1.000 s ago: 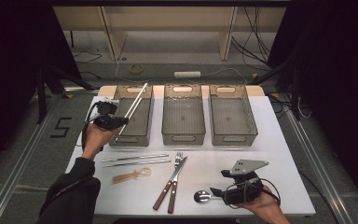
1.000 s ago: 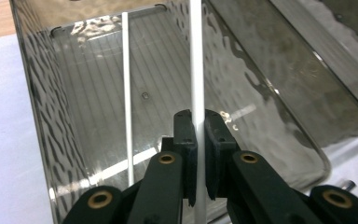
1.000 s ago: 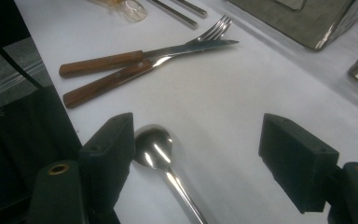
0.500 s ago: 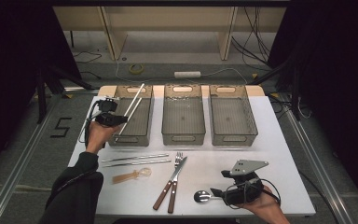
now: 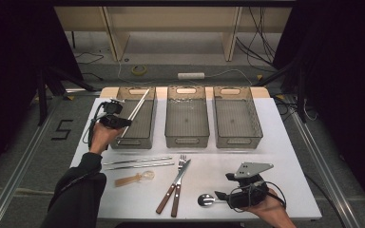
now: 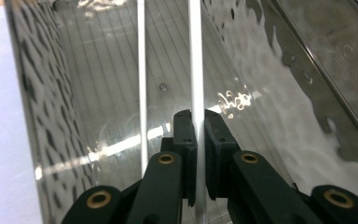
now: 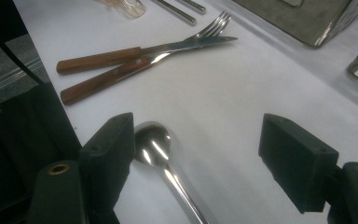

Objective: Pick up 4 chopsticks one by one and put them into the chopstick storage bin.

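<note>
White table [image 5: 285, 156]: left gripper [image 5: 115, 121] jaws clamp white chopsticks [image 5: 137, 108] over bin [image 5: 145, 124]; right gripper [image 5: 221, 195] jaws wide, straddling spoon [image 5: 205, 200].

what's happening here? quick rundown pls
A person is sorting cutlery into bins. The left gripper has its jaws shut on white chopsticks, holding them over the left bin. The right gripper rests open around a metal spoon on the table. A fork, knife, metal chopsticks and a translucent spoon lie unsorted.
</note>
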The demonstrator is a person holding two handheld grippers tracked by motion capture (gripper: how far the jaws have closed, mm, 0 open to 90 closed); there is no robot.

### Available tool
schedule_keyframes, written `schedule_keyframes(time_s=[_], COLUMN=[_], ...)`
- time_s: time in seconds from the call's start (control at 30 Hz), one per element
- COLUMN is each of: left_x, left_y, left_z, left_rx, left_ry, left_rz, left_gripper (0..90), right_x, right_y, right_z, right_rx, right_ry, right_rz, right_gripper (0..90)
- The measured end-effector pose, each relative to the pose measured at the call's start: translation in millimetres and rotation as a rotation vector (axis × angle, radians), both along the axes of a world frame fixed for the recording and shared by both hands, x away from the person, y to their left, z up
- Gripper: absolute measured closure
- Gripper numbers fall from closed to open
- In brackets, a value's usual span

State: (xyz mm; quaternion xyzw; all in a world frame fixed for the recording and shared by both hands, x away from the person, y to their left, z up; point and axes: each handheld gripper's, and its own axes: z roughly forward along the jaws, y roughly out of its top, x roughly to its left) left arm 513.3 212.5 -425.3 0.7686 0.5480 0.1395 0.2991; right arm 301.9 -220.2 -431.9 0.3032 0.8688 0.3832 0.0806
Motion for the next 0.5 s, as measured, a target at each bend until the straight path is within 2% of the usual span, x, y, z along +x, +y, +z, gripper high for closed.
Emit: schedule_keyframes(time_s=[0.5], left_x=[10.9], left_y=[-7.1], left_z=[-4.2], left_rx=[0.028], left_ry=[0.028], left_rz=[0.003], left_gripper=[84.2], right_x=[-0.2], right_y=[-1.5], right_z=[0.9], right_rx=[-0.003], right_ry=[-0.003], right_rz=[0.003], right_gripper=[28.3])
